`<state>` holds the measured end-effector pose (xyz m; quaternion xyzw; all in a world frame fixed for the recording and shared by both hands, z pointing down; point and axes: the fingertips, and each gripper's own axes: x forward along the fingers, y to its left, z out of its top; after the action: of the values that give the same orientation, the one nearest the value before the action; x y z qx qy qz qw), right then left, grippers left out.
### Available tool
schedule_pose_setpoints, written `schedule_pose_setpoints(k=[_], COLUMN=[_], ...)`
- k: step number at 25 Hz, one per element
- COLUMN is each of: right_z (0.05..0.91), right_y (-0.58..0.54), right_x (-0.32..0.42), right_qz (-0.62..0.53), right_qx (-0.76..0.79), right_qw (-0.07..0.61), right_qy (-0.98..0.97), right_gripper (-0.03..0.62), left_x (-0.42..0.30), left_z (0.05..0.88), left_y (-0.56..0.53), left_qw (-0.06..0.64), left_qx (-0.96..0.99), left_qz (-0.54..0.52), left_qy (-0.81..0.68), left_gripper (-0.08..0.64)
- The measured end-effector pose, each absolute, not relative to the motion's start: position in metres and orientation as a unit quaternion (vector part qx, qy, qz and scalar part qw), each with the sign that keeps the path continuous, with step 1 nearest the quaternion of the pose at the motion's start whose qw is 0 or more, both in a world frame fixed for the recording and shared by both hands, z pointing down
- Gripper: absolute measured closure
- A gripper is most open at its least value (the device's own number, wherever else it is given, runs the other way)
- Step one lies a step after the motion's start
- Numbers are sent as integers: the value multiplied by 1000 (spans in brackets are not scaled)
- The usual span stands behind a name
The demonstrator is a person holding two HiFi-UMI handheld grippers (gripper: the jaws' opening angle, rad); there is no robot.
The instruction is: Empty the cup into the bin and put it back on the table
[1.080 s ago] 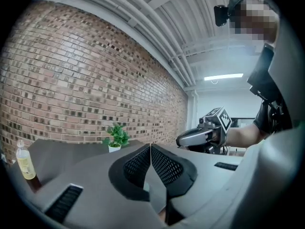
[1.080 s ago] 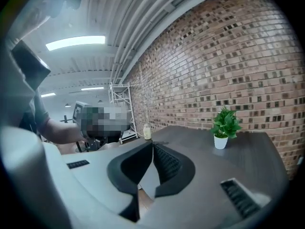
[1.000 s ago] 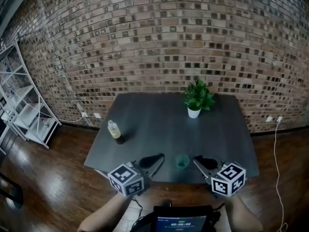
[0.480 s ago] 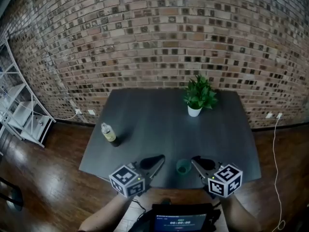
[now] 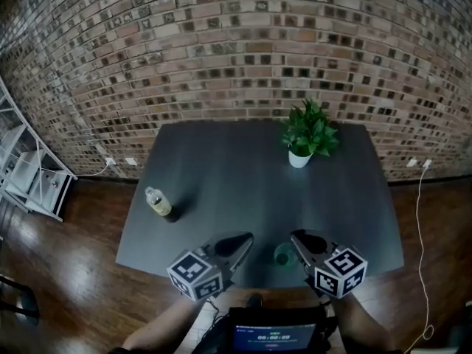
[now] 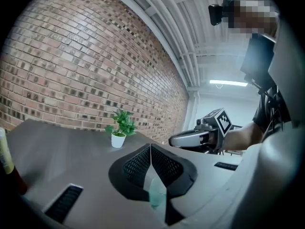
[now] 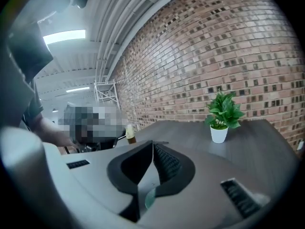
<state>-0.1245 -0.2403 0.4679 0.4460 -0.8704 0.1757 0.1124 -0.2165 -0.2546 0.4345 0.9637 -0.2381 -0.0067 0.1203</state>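
Observation:
A small green cup (image 5: 282, 255) stands near the front edge of the dark grey table (image 5: 243, 183). It sits between my two grippers. My left gripper (image 5: 246, 237) is to the cup's left, jaws shut and holding nothing. My right gripper (image 5: 294, 236) is just right of the cup, its tip close above the rim, also shut and holding nothing. In the left gripper view the shut left gripper (image 6: 151, 148) shows a sliver of the cup (image 6: 156, 194) below it, and the right gripper (image 6: 193, 138) is beyond. The right gripper view also shows a sliver of the cup (image 7: 148, 198) under the right gripper (image 7: 152, 143). No bin is in view.
A potted plant (image 5: 304, 140) stands at the table's far right. A bottle with yellow liquid (image 5: 158, 203) is at the left edge. A brick wall (image 5: 236, 57) runs behind the table, a white shelf (image 5: 29, 175) stands at left, and a cable (image 5: 422, 227) hangs at right over the wooden floor.
Both grippers have sunk a little and stayed shut. The right gripper's tip now sits closer to the cup. The table, bottle and shelf have shifted in the head view.

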Motion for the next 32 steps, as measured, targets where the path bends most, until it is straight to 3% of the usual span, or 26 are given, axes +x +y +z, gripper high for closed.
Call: schedule_pose_setpoints(k=[5,7,20,22,27,29,32], right_z=[482,488,531,541,556,561,566], right_y=[-256,-259,-266,-265,-266,-266,-265], right_x=[-124,-123,-132,-135,-137,-135,-133], right_qz=[184,189,198,199,189,187,181], right_qx=[460,458,437,433,438,441,447], right_qw=[111,113,133,141,148,149,148], right_qy=[-862,-862,-867,-868,-867,-865,-863], right_gripper=[581,494,484,395,388,345,339], left_x=[-214,-212,-208,-207,-207,-207,-209], left_z=[456,461,497,505,518,521,525], left_y=[-269,-270,-261,-257,-254,-253,-252], left_qw=[136,140,168,172,182,183,187], left_qx=[959,957,941,941,938,938,936], left_qz=[5,4,39,42,46,48,52], left_qy=[-247,-254,-290,-290,-291,-290,-293], left_gripper=[560,560,560,560,560,560,560])
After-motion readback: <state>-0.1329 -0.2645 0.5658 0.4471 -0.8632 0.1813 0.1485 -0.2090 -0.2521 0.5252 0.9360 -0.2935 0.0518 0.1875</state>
